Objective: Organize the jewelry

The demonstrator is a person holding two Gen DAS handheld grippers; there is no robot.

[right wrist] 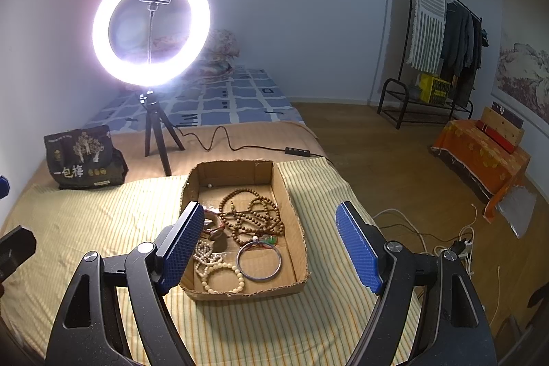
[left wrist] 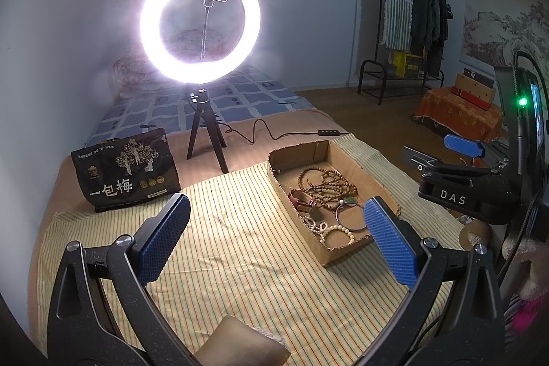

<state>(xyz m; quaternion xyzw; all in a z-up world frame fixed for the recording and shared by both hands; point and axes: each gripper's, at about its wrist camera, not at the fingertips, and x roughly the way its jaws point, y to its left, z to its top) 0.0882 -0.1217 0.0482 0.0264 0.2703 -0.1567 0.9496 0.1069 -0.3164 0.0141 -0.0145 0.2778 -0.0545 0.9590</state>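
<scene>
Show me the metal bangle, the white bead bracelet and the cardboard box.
metal bangle (right wrist: pixel 259 261), right wrist view, on its lower rim.
white bead bracelet (right wrist: pixel 223 278), right wrist view, on its beads nearest the camera.
cardboard box (right wrist: pixel 236 172), right wrist view, on its far inner wall.

My left gripper (left wrist: pixel 274 228) hangs over the striped cloth (left wrist: pixel 240 280), with the cardboard tray (right wrist: pixel 290 194) to its right; my right gripper (right wrist: pixel 271 246) hangs directly before that tray. In the tray, the bead strands (right wrist: pixel 250 215) lie behind the bangle (right wrist: pixel 259 263) and bracelets (right wrist: pixel 223 276). Behind the cloth stand the ring light (right wrist: pixel 151 26) and, to its left, a bag (right wrist: pixel 82 156).
</scene>
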